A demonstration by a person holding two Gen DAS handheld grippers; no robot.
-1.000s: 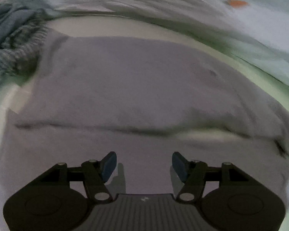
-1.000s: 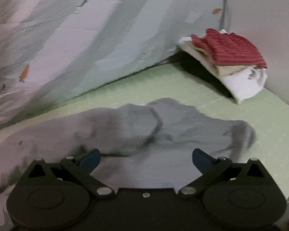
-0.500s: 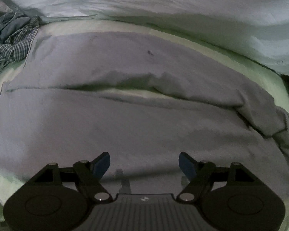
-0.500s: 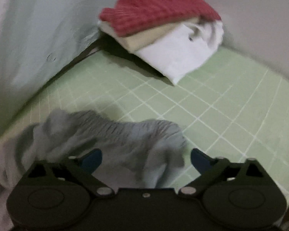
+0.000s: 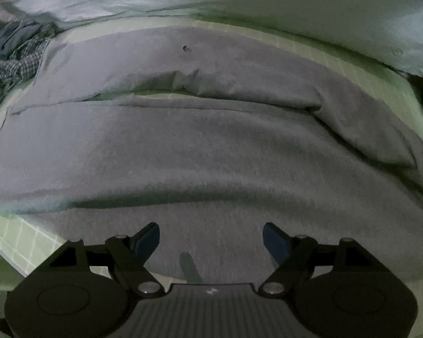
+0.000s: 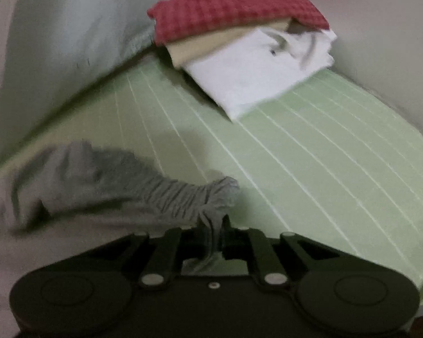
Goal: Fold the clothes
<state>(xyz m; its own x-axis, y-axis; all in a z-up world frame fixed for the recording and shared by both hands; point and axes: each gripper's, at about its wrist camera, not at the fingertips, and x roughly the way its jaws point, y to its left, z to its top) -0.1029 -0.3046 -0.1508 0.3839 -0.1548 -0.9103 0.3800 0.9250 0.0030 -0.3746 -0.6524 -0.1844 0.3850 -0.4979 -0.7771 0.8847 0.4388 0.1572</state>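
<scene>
While one grey garment (image 5: 211, 146) sprawls, three folded pieces (image 6: 239, 36) stack.

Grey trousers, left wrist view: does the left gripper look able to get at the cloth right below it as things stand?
Probably yes. The left gripper stands open above the grey trousers, with flat cloth between its fingers and nothing lying on top.

The garment (image 5: 211, 146) is plain mid-grey. The bed sheet (image 6: 310, 163) beneath it is pale green with a grid of thin white lines. A checked blue-and-white cloth (image 5: 17, 62) is crumpled at the bed's edge. The folded stack holds a red waffle-textured piece (image 6: 234, 8), a beige one (image 6: 206, 46) and a white one (image 6: 256, 73). The left gripper's pads (image 5: 146, 239) are blue on black.
</scene>
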